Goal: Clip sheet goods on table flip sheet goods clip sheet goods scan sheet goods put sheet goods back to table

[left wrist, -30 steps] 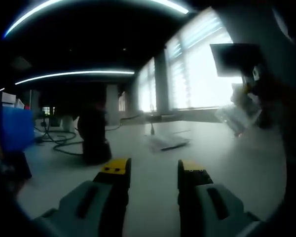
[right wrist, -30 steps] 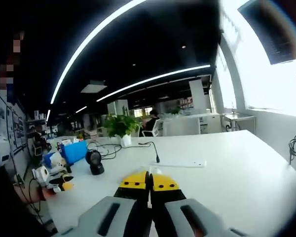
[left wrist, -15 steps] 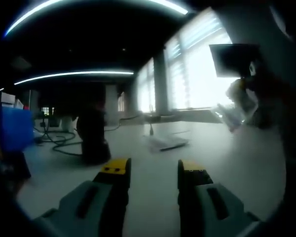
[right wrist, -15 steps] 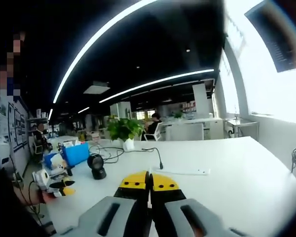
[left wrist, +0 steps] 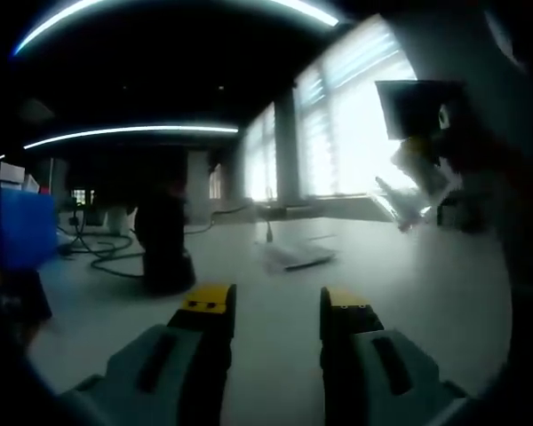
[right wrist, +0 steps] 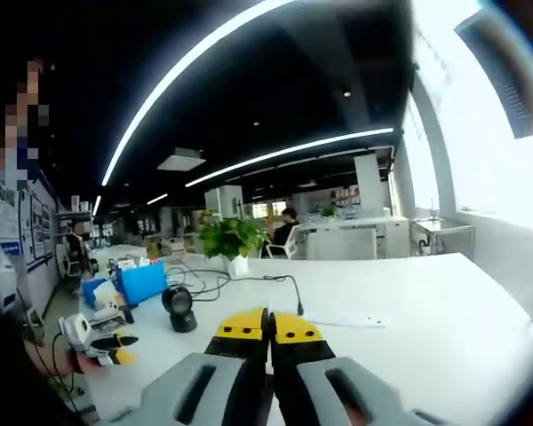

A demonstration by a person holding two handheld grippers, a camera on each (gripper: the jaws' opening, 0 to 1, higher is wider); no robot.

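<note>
My left gripper hovers low over the white table, open with nothing between its yellow-tipped jaws. A clear, thin sheet packet hangs in the air at the right of the left gripper view, held from above by my right gripper. In the right gripper view my right gripper is shut, jaws pressed together, and the sheet itself is hidden there. A black scanner stands ahead on the left, and in the right gripper view the scanner is left of the jaws.
A flat white item with a thin stalk lies mid-table. Black cables trail behind the scanner. A blue box and a potted plant stand at the far left. Bright windows run along the right.
In the left gripper view the right gripper and its clear sheet have risen and drifted slightly left. The right gripper view has lifted. The left gripper has barely moved.
</note>
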